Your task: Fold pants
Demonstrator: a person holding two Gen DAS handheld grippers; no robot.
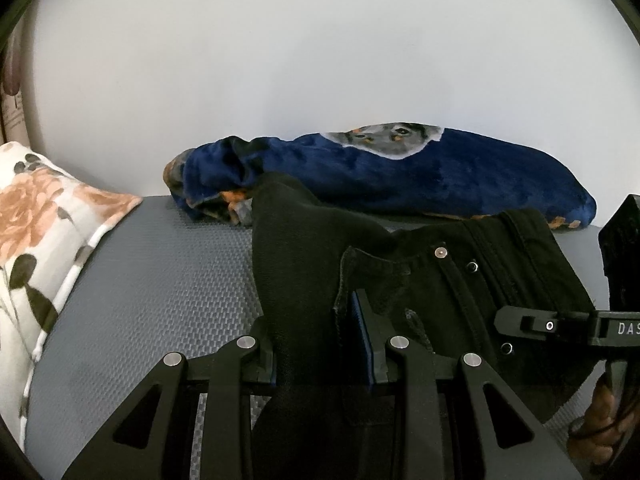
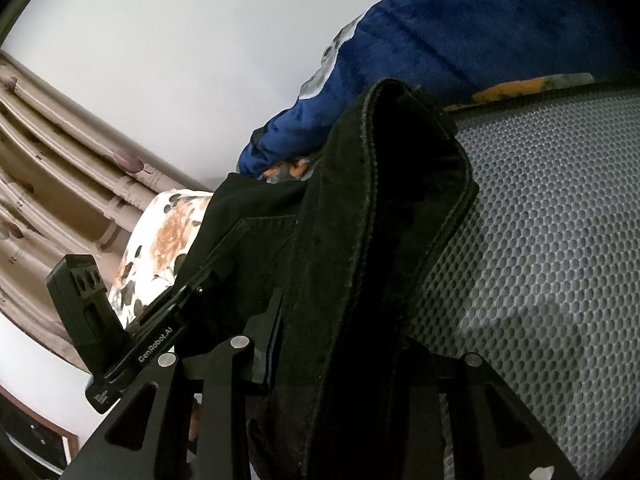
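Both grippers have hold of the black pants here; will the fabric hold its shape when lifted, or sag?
The black pants will probably sag: they already drape in soft folds between the left gripper and right gripper. The thick seamed band looks denim-like, so likely fairly heavy. Slipping seems unlikely.

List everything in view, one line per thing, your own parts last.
pants: one, black, on the grey mat, partly lifted by both grippers
blanket: one, dark blue with print, bunched behind the pants by the wall
pillow: one, white with orange flowers, left side
mat: one, grey, textured, under everything
curtain: one, beige, seen only from the right wrist
left gripper: black, shut on pants
right gripper: black, shut on pants
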